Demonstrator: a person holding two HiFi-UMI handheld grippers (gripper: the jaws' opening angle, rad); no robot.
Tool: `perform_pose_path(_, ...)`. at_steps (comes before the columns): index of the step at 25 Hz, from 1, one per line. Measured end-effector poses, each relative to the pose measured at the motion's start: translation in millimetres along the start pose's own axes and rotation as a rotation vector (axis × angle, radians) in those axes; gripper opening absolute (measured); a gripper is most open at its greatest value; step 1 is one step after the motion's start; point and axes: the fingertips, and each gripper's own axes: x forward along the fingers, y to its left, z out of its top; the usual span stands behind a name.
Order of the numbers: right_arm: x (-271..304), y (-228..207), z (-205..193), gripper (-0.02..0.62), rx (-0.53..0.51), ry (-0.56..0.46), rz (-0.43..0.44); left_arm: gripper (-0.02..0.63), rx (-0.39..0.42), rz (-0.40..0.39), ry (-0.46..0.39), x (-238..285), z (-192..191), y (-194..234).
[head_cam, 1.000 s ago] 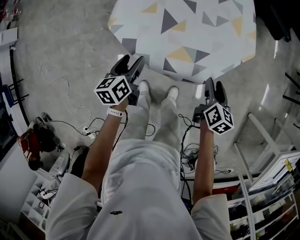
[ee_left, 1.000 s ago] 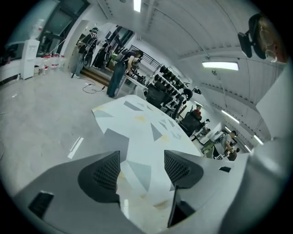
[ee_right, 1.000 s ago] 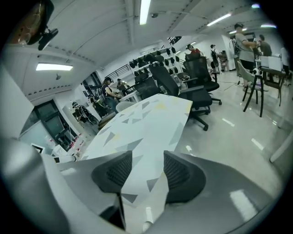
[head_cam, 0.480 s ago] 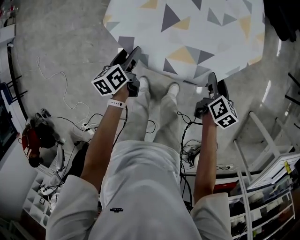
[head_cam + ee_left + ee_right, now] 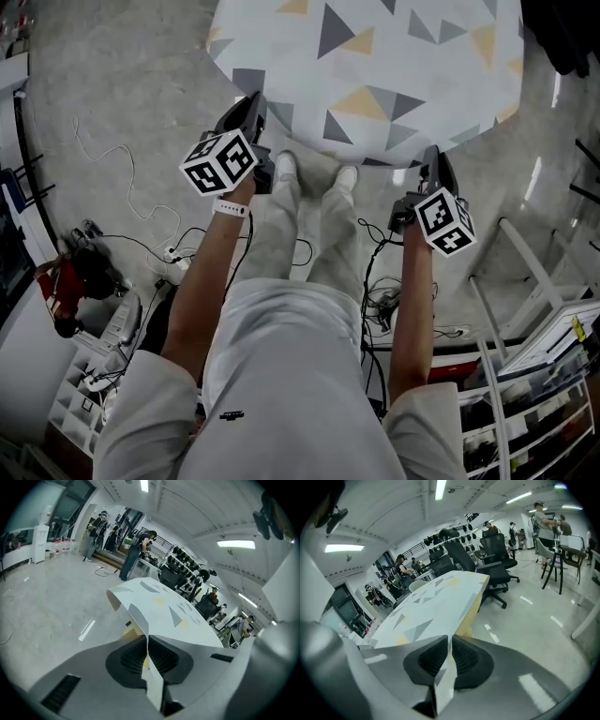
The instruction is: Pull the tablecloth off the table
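Closing on the near hem, the ribbed pads of our left gripper (image 5: pixel 148 640) are pinching a fold of the tablecloth (image 5: pixel 165 610), with the cloth running up out of the jaws toward the tabletop. The jaws of our right gripper (image 5: pixel 450 643) are closing the same way on the hem at the other near corner, a strip of cloth between them. The cloth itself is lying spread over the table (image 5: pixel 469 620), whose pale yellow edge is peeking out below the overhang. We are taking it at two points well apart, most likely so that the pull draws the sheet evenly toward us and does not bunch one side. Both our forearms are reaching forward and down, roughly parallel, one on each side of our feet, with the marker cubes turned up toward the head camera.
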Motion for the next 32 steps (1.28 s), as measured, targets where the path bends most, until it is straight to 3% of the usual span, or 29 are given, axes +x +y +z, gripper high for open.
perform_pose_path(9, -28, 8, 22, 0.011, 0.009, -0.052, 0.074, 0.008, 0.122, -0.08, -0.049, -33, 23, -41)
perform_pose_path(15, -55, 23, 39, 0.011, -0.05, -0.114, 0.115, 0.008, 0.139, -0.142, -0.107, -61, 41, -59)
perform_pose_path(23, -132, 50, 51, 0.012, -0.14, -0.208, 0.184, 0.008, 0.149, -0.207, -0.177, -135, 43, -82)
perform_pose_path(32, -185, 93, 102, 0.011, -0.115, -0.302, 0.275, 0.008, 0.193, -0.246, -0.244, -184, 89, -114)
